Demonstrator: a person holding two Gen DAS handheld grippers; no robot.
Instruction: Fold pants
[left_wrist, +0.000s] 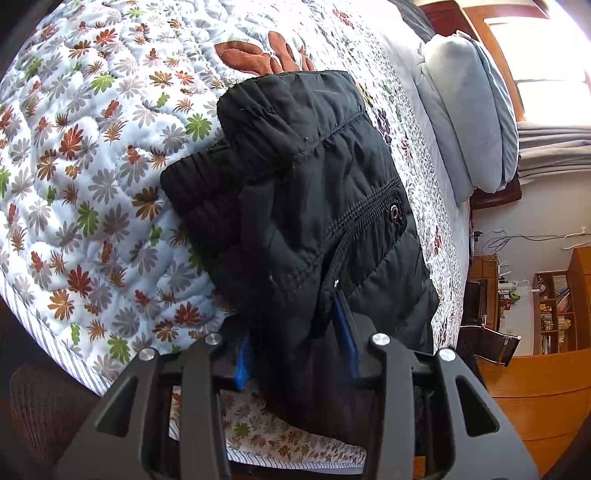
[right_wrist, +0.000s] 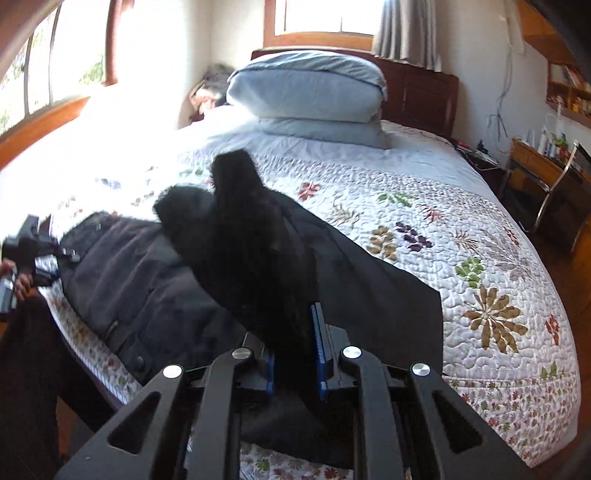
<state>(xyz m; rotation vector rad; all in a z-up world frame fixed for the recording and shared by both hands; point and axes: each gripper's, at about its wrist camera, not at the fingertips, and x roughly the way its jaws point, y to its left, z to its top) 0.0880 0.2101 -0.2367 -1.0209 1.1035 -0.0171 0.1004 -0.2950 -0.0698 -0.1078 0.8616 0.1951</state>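
Both grippers (left_wrist: 295, 350) (right_wrist: 295, 354) apparently pinch black pants (left_wrist: 303, 192).

Daylight floods in from the windows (right_wrist: 325, 16): at twelve and ten o'clock in the right wrist view, two o'clock in the left, blown out to white glare. The quilt (right_wrist: 424, 229) nearby washes out. The black pants (left_wrist: 314, 206) lose detail and blur close-up. Fisheye bending curves the edges.

Floral quilt (right_wrist: 461, 236) under me, 2 stacked grey pillows (right_wrist: 310, 92) by headboard (right_wrist: 424, 92), bookshelf (left_wrist: 554, 314) w/ books off the far side
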